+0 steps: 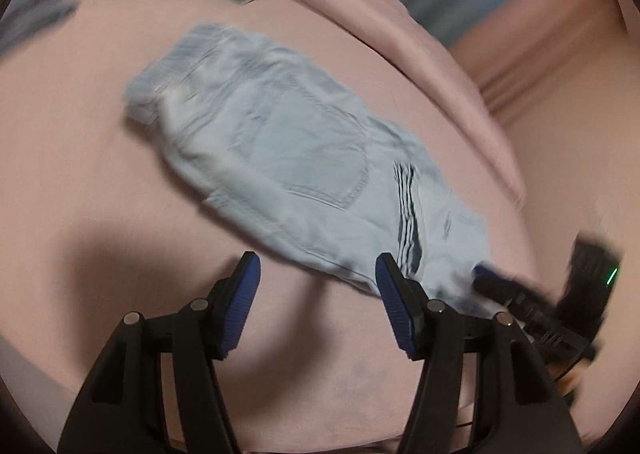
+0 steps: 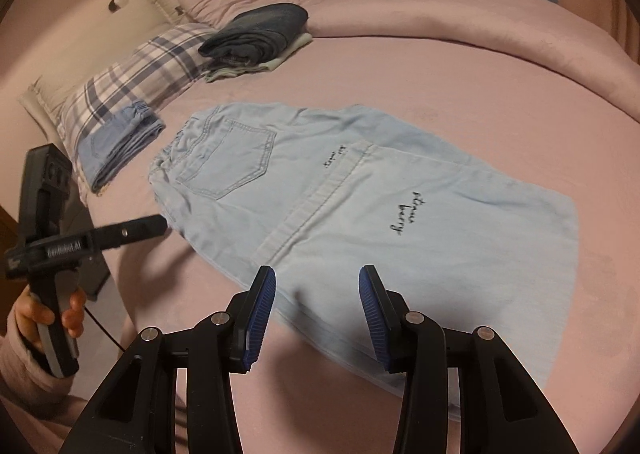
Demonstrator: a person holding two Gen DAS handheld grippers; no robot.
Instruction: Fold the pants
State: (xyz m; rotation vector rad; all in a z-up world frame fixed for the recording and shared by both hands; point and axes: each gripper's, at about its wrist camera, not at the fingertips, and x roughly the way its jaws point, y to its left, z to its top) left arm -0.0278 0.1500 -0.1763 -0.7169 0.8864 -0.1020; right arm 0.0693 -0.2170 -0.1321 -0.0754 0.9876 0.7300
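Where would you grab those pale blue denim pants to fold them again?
Probably the hem end of the pale blue denim pants, nearest the right tongs. They lie flat on the pink bedsheet, so slide in low from that near edge and pinch both layers.

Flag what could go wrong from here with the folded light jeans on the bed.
1. Both hand-held grippers, left and right, stand open, so the light jeans lie loose; a brushing finger could undo the fold.
2. The uneven top layer may skew another fold.
3. The blue folded pair lies nearby and might get dragged.
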